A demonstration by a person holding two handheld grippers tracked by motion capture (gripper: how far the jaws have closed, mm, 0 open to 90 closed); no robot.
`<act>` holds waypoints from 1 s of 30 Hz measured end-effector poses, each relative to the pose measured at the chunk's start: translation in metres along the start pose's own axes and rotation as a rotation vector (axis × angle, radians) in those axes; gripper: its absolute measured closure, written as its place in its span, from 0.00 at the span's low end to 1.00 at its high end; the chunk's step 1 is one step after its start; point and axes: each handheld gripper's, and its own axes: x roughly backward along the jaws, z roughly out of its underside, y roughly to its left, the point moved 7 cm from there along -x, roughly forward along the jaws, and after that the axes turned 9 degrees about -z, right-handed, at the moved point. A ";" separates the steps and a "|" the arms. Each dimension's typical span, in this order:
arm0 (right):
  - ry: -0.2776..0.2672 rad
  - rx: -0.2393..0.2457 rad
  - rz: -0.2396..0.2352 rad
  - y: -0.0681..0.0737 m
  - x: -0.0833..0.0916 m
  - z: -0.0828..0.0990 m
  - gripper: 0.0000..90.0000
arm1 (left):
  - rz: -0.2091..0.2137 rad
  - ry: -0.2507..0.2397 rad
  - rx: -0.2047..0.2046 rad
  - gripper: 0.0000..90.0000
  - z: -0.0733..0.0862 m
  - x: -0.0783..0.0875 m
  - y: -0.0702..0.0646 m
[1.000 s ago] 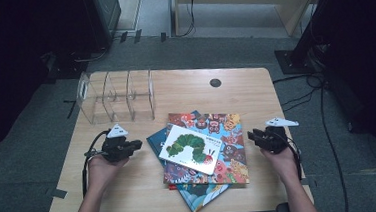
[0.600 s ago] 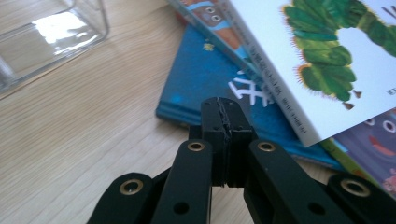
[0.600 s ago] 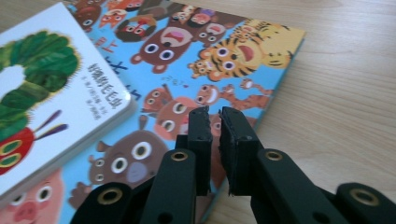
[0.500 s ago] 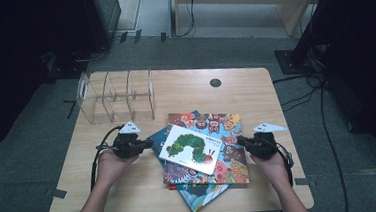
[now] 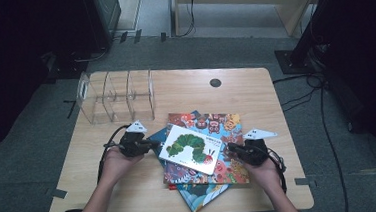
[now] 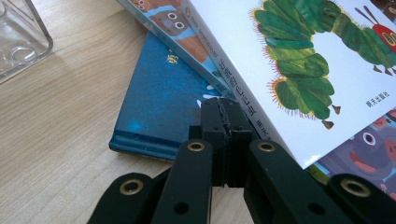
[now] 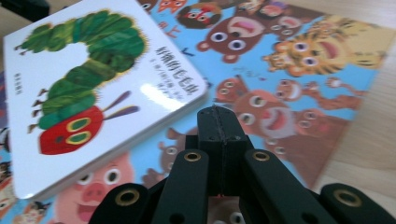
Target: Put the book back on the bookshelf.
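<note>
A stack of picture books lies on the wooden table (image 5: 185, 88). On top is a white caterpillar book (image 5: 193, 148) (image 6: 299, 60) (image 7: 88, 88), under it a book of cartoon animal faces (image 5: 222, 156) (image 7: 289, 65), and lowest a dark blue book (image 5: 202, 194) (image 6: 163, 102). My left gripper (image 5: 153, 145) (image 6: 220, 105) is shut with nothing in it, its tips at the white book's left edge, over the blue cover. My right gripper (image 5: 231, 148) (image 7: 219, 114) is shut and empty too, its tips by the white book's right corner, above the animal book.
A clear plastic rack (image 5: 115, 96) with three compartments stands at the table's back left; its corner (image 6: 21, 37) lies left of my left gripper. A round cable hole (image 5: 215, 82) sits at the back middle. Bare wood lies on both sides of the stack.
Both hands have moved inward from the table's sides to the book stack, the right one farther. The books have not shifted.
</note>
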 end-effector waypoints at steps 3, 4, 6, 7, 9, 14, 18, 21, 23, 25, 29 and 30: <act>0.020 0.021 -0.013 0.009 -0.005 0.002 1.00 | 0.003 0.006 -0.004 1.00 0.000 -0.002 -0.001; 0.027 0.017 -0.018 0.011 -0.006 0.003 1.00 | 0.002 0.013 -0.004 1.00 0.000 -0.002 -0.002; 0.035 0.012 -0.031 0.013 -0.007 0.006 1.00 | 0.004 0.027 -0.013 1.00 0.001 -0.006 -0.004; 0.030 0.011 -0.040 0.014 -0.008 0.007 1.00 | 0.007 0.033 -0.019 1.00 0.002 -0.006 -0.006; 0.022 0.010 -0.049 0.017 -0.010 0.007 1.00 | 0.012 0.037 -0.024 1.00 0.002 -0.008 -0.009; 0.009 0.021 -0.061 0.020 -0.016 0.004 1.00 | 0.012 0.049 -0.021 1.00 0.002 -0.010 -0.011; 0.025 0.012 -0.045 0.017 -0.011 0.006 1.00 | 0.013 0.043 -0.013 1.00 0.001 -0.007 -0.010; 0.030 -0.010 -0.051 0.017 -0.007 0.009 1.00 | 0.006 0.031 -0.028 1.00 0.000 -0.007 -0.012; 0.037 0.000 -0.063 0.022 -0.007 0.009 1.00 | 0.005 0.033 -0.016 1.00 0.000 -0.008 -0.012; 0.042 -0.001 -0.065 0.024 -0.007 0.010 1.00 | 0.001 0.033 -0.008 1.00 -0.001 -0.008 -0.012; 0.030 0.018 -0.075 0.037 -0.004 0.011 1.00 | -0.008 0.026 -0.019 1.00 -0.003 -0.008 -0.012; 0.030 0.018 -0.079 0.038 -0.005 0.011 1.00 | -0.006 0.027 -0.016 1.00 -0.004 -0.009 -0.012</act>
